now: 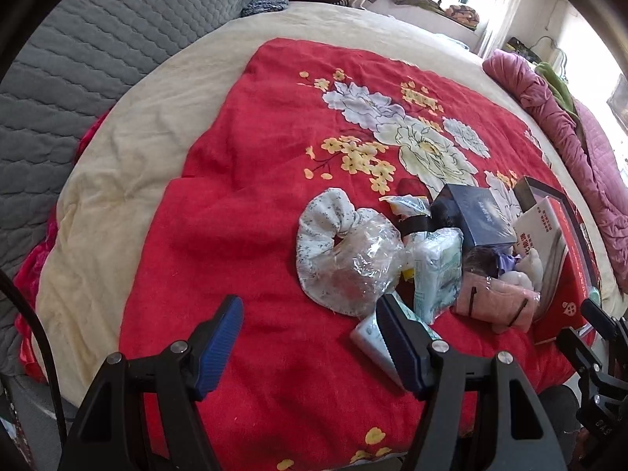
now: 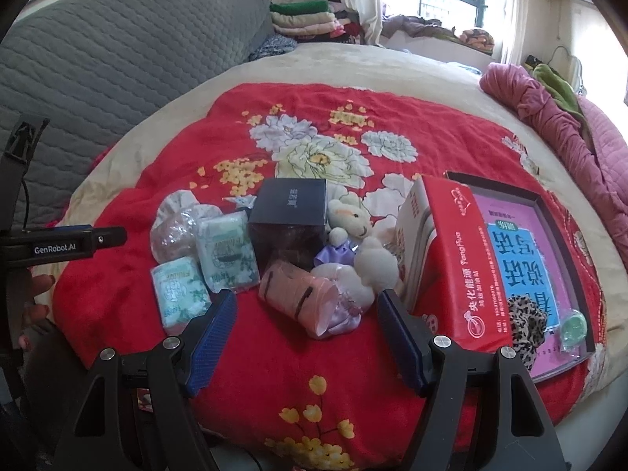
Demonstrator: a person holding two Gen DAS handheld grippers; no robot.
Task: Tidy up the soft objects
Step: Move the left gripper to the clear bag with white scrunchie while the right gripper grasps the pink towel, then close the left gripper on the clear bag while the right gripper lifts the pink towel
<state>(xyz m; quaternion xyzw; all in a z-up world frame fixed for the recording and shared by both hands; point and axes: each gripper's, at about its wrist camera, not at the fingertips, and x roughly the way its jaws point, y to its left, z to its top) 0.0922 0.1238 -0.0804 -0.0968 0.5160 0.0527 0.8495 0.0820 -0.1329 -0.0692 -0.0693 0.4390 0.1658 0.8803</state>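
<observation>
Holding both tongs, left [image 1: 310, 335] and right [image 2: 306, 329], wide and empty, we judge the wrapped pink towel [image 2: 299, 289] light, squashy, slippery; grip mid-roll.

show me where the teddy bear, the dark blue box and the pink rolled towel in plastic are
teddy bear [image 2: 350, 214]: right wrist view, on its face.
dark blue box [image 2: 288, 212]: right wrist view, on its top face.
pink rolled towel [image 2: 292, 288]: right wrist view, on the middle of the roll.
</observation>
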